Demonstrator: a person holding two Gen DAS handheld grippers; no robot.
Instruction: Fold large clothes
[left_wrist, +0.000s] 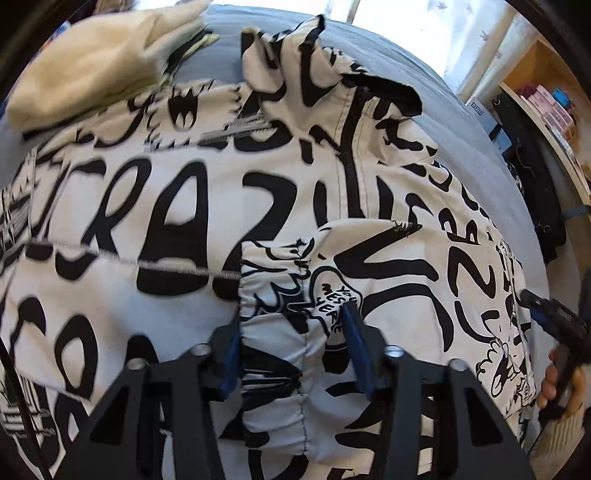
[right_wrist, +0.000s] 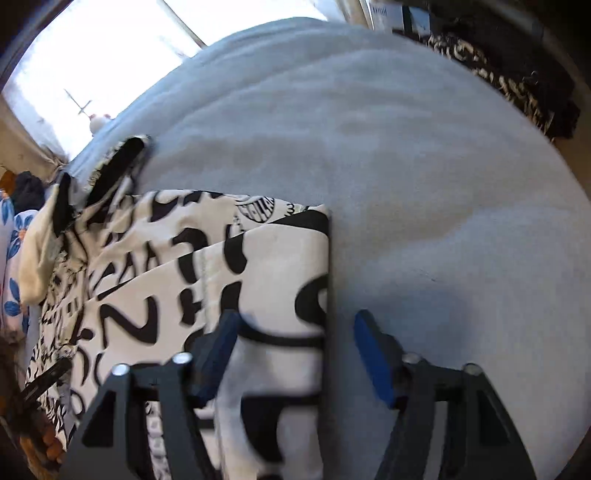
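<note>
Both grippers hang with fingers apart: left gripper (left_wrist: 291, 347) straddles the gathered cuff (left_wrist: 280, 332), right gripper (right_wrist: 291, 354) straddles the jacket (right_wrist: 258, 280) edge. Soft, bulky cloth; best pinched at hems

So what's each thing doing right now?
Jacket: spread out on the bed, one sleeve folded across its front.
Sleeve: cuff bunched between the open fingers of the left hand-held gripper.
Right hand-held gripper: open over the jacket's edge.
Bed: covered with a grey sheet.
</note>
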